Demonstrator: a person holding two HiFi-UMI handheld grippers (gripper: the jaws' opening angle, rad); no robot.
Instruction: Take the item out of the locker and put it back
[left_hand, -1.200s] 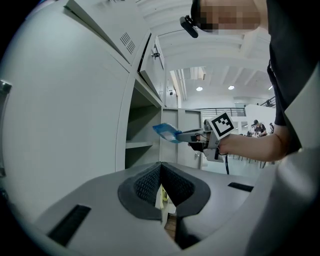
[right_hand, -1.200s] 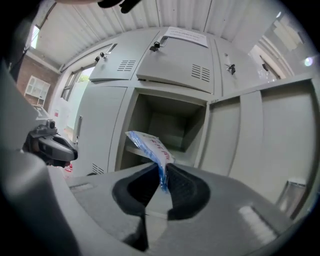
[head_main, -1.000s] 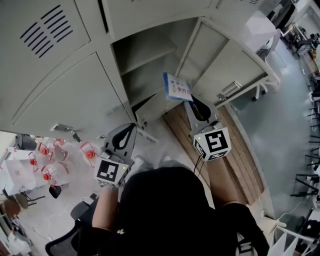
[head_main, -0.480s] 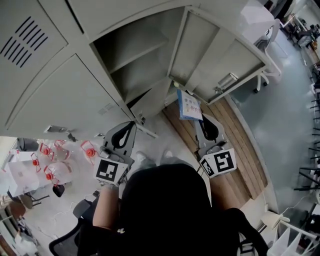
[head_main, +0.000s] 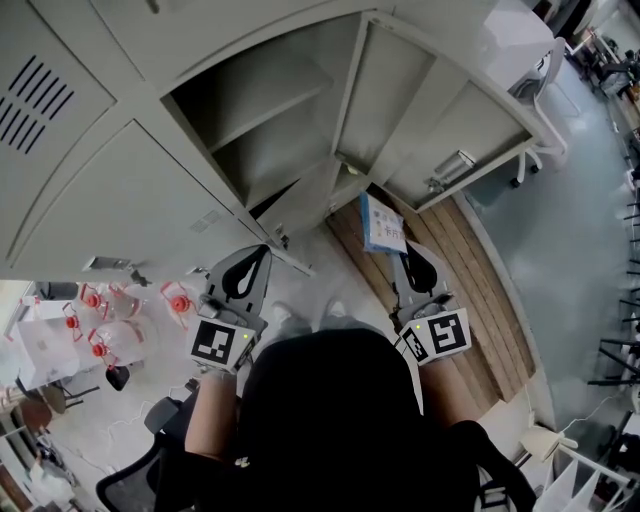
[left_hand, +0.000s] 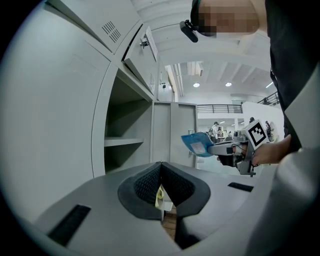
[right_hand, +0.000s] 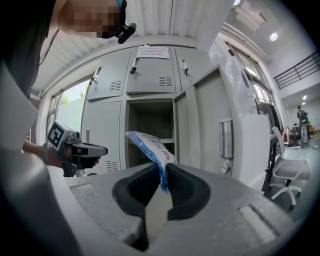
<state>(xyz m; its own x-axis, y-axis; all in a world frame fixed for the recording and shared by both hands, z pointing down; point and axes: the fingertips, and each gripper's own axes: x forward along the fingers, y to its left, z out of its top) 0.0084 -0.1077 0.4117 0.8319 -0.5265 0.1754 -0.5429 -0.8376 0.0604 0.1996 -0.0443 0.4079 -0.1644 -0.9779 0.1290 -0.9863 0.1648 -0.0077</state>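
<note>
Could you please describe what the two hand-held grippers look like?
The left hand-held gripper and right hand-held gripper each have a light grey body with black ribbed pads around a teardrop opening, and a white cube with black square markers at the rear.

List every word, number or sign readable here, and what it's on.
Blue packet in the right gripper: label with red print, too blurred to read.
Paper notice on the upper locker door: too small to read.
Marker cubes: black-and-white square patterns, no words.
Nothing legible to quote.
</note>
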